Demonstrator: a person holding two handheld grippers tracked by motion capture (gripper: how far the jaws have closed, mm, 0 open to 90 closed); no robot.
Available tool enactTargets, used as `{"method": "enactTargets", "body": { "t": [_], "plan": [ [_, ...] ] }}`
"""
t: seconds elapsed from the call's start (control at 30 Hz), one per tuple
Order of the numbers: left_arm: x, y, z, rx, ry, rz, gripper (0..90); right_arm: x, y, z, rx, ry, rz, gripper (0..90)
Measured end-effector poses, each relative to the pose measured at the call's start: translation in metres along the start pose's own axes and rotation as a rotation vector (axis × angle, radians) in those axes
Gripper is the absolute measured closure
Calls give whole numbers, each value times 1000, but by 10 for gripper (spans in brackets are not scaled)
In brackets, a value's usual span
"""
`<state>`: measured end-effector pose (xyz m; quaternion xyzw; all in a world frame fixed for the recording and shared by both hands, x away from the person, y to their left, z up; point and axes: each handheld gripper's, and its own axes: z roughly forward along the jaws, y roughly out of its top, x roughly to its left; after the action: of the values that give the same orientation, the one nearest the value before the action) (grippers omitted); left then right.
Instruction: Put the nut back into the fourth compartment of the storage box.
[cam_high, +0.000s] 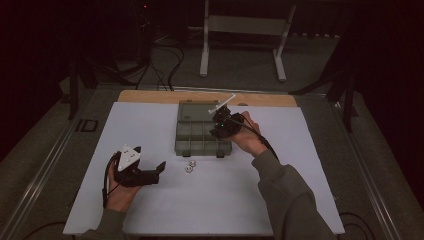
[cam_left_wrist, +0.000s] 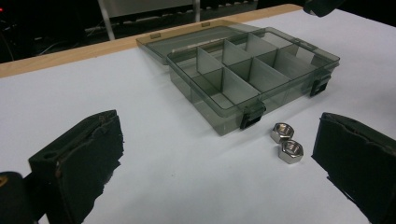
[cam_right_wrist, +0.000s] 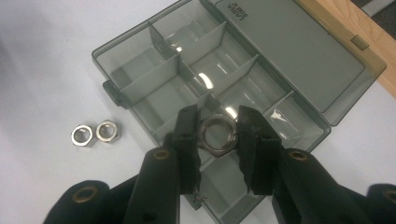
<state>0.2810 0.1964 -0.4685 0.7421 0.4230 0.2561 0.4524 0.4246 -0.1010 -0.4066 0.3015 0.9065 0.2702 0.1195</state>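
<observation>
A smoky clear compartment box (cam_high: 202, 131) (cam_left_wrist: 254, 74) (cam_right_wrist: 219, 79) lies open on the white table, its lid folded flat behind it. My right gripper (cam_high: 220, 127) (cam_right_wrist: 216, 135) hovers over the box's right side, shut on a large steel hex nut (cam_right_wrist: 215, 134) held flat between its pads. Two smaller hex nuts (cam_high: 190, 166) (cam_left_wrist: 286, 142) (cam_right_wrist: 95, 134) lie side by side on the table just in front of the box. My left gripper (cam_high: 159, 171) (cam_left_wrist: 219, 163) rests low at the front left, open and empty, pointing toward those nuts.
The white table sheet (cam_high: 150, 200) has a wooden edge (cam_high: 150, 96) at the far side. Beyond it stand a metal frame (cam_high: 240, 30) and cables on the floor. The box's dividers (cam_left_wrist: 233, 70) form several empty compartments.
</observation>
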Motion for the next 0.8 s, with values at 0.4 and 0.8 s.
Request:
{"method": "enactTargets", "body": {
  "t": [0.4,0.8],
  "plan": [
    [0,0,0,2,0,0,19,-11,-1,6,5,-4,60,704],
    [0,0,1,3,2,5,19,-20,0,10,-9,-17,106,704]
  ]
}}
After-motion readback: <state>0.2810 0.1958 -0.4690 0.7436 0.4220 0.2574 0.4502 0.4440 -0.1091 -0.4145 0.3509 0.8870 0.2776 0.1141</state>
